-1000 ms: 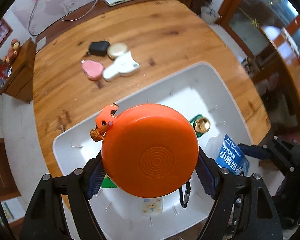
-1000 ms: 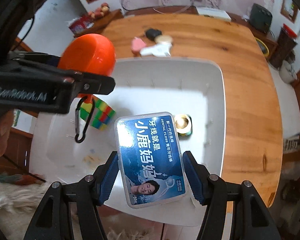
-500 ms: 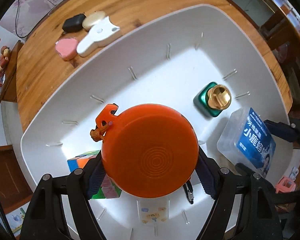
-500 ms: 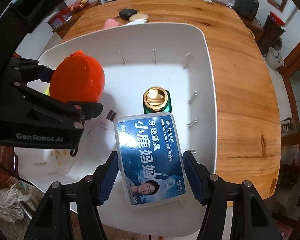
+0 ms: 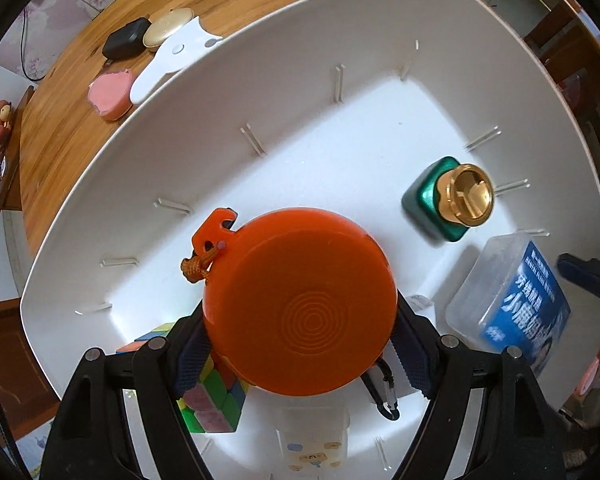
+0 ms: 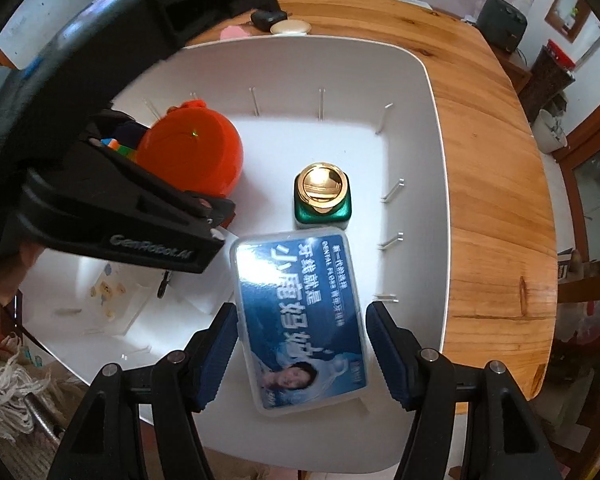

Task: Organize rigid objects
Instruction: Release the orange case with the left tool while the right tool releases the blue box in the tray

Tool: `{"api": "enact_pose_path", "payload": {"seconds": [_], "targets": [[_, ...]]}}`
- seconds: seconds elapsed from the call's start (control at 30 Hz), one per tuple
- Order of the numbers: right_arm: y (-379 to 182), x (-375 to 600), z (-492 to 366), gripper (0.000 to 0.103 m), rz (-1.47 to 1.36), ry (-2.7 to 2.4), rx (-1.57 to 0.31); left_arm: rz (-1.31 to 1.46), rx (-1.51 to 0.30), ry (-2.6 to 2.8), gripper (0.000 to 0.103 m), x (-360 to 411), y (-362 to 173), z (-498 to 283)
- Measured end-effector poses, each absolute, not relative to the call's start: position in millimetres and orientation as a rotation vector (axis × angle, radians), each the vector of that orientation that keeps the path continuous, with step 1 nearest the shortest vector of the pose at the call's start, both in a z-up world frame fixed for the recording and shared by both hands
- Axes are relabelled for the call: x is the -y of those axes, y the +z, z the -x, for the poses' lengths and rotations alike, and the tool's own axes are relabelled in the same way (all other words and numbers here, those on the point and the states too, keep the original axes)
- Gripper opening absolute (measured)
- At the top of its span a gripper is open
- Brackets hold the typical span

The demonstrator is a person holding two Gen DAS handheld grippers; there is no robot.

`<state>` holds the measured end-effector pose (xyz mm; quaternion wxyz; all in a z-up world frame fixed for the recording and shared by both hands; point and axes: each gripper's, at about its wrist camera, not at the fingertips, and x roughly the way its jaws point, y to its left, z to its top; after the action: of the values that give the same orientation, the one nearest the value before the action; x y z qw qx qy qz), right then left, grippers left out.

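Note:
My left gripper (image 5: pixel 300 344) is shut on a round orange case (image 5: pixel 300 300) with a cord loop and holds it low inside the white bin (image 5: pixel 380 12). The case also shows in the right wrist view (image 6: pixel 192 152). My right gripper (image 6: pixel 302 350) is shut on a clear dental floss box with a blue label (image 6: pixel 300 320), held low over the bin's near right part (image 6: pixel 436 160). The box also shows in the left wrist view (image 5: pixel 512 304). A green bottle with a gold cap (image 6: pixel 322 196) stands in the bin just beyond the box.
In the bin lie a colour cube (image 5: pixel 216 396), a black carabiner (image 5: pixel 384 392) and a small white card box (image 5: pixel 314 440). On the wooden table (image 6: pixel 492 160) beyond the bin sit a pink item (image 5: pixel 110 96), a white item (image 5: pixel 168 68), a gold disc (image 5: pixel 168 32) and a black case (image 5: pixel 124 38).
Both grippers have moved forward and down into the bin with their objects. The bin fills both views now, and the green bottle sits closer to the floss box.

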<state>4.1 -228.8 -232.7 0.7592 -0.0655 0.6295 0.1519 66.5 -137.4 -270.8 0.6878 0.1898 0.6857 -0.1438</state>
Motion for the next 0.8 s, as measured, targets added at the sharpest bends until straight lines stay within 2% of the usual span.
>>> {"api": "enact_pose_path", "payload": {"seconds": [0.1, 0.27, 0.4, 0.8], "targets": [[-226.7, 230.8, -2.9, 0.078, 0.115, 0.331, -1.346, -0.415, -1.542, -0.33, 0.082, 139.6, -275.6, -66.1], [-220.0, 229.0, 0.5, 0.078, 0.119, 0.338, -1.329, -0.377, -1.567, -0.327, 0.083, 132.4, -278.2, -74.9], [-219.2, 228.9, 3.9, 0.078, 0.108, 0.338, -1.333, -0.38, -1.55, -0.294, 0.09, 130.0, -274.5, -75.1], [-205.2, 229.8, 15.0, 0.078, 0.105, 0.35, -1.303, -0.34, -1.501, -0.295, 0.09, 125.5, -235.2, -67.2]]}}
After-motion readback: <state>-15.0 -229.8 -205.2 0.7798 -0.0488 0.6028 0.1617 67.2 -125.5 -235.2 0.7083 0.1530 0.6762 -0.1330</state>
